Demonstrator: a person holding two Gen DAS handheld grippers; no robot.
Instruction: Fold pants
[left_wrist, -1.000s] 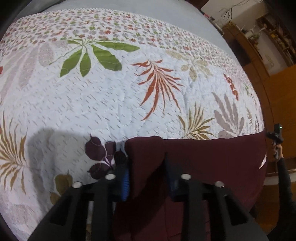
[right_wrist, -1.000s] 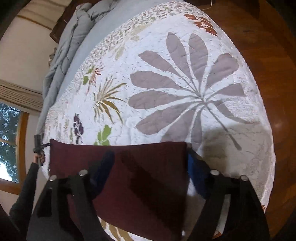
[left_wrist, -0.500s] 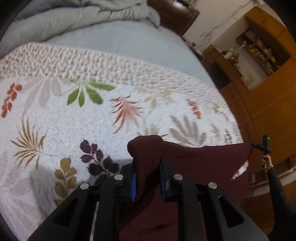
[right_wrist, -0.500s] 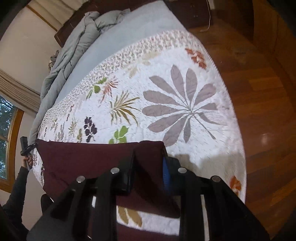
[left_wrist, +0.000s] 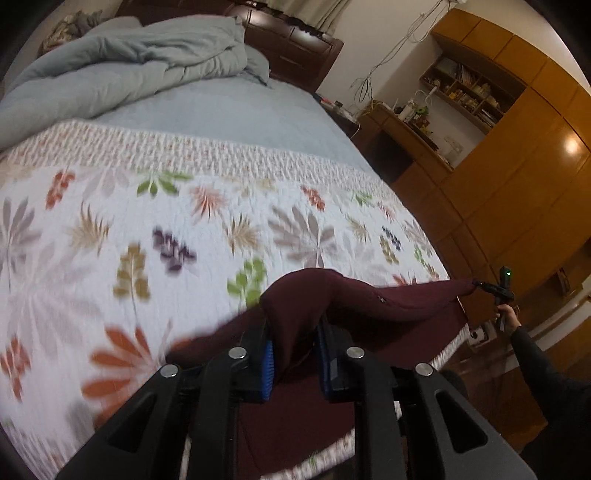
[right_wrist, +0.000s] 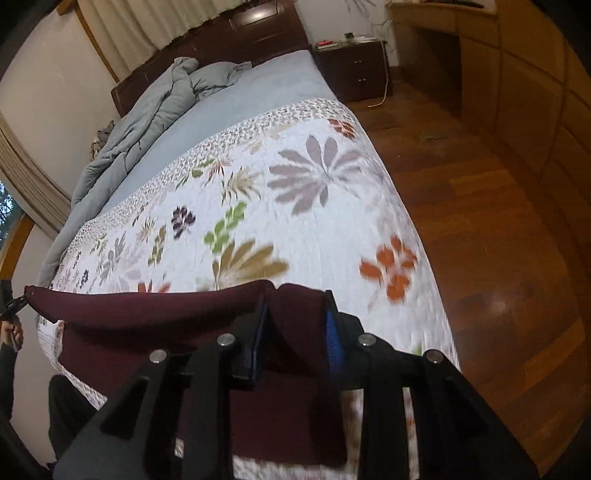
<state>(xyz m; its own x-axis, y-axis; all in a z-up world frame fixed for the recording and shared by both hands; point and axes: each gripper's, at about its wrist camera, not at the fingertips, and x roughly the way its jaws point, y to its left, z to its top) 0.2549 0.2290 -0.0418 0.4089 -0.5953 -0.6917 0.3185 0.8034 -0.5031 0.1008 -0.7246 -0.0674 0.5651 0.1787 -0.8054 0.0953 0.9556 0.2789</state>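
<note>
Left wrist view: my left gripper fingers are pinching one corner of the maroon pants, lifting it above the floral quilt on the bed.
Right wrist view: my right gripper fingers are clamping the opposite corner, the pants hanging stretched between both grippers over the quilt's near edge.

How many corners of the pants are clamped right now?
2: the left gripper clamps one end of the maroon pants, the right gripper the other. Lower corners are hidden.

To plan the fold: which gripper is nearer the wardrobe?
Right. The right gripper holds the pants on the wardrobe side; the left gripper holds the far end.
</note>
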